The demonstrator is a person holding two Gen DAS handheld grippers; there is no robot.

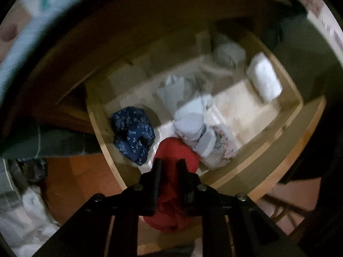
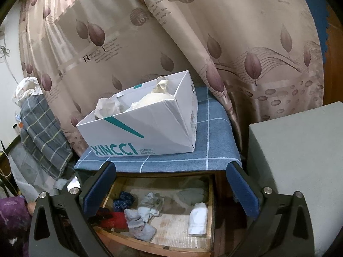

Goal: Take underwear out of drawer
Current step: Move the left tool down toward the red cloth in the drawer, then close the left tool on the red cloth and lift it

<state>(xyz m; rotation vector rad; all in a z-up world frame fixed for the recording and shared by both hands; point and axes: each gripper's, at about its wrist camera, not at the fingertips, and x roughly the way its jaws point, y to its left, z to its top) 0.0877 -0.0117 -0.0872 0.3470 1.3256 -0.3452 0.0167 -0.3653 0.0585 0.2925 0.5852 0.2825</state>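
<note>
The left-wrist view is blurring and dim, so most folded pieces in the drawer are showing only as pale lumps. The left gripper is pointing steeply down over the drawer's near-left corner, its black fingers clenching on the red underwear, which is bunching between them and hanging below, its lower end hiding behind the gripper's frame. Just to the left, a dark blue patterned garment is lying against the drawer's left wall. To the right of the red piece, a heap of pale grey and white garments is filling the middle, and a white folded piece is sitting near the far-right corner. Bare drawer bottom is showing between the heap and the right wall.

In the right-wrist view, the right gripper is hovering above the open drawer with its blue-padded fingers spread wide, gripping nothing. The left finger is covering part of the red piece. Above the drawer, a white shoebox is sitting on a blue checked cloth, near its left edge; its contents are only partly visible.
</note>
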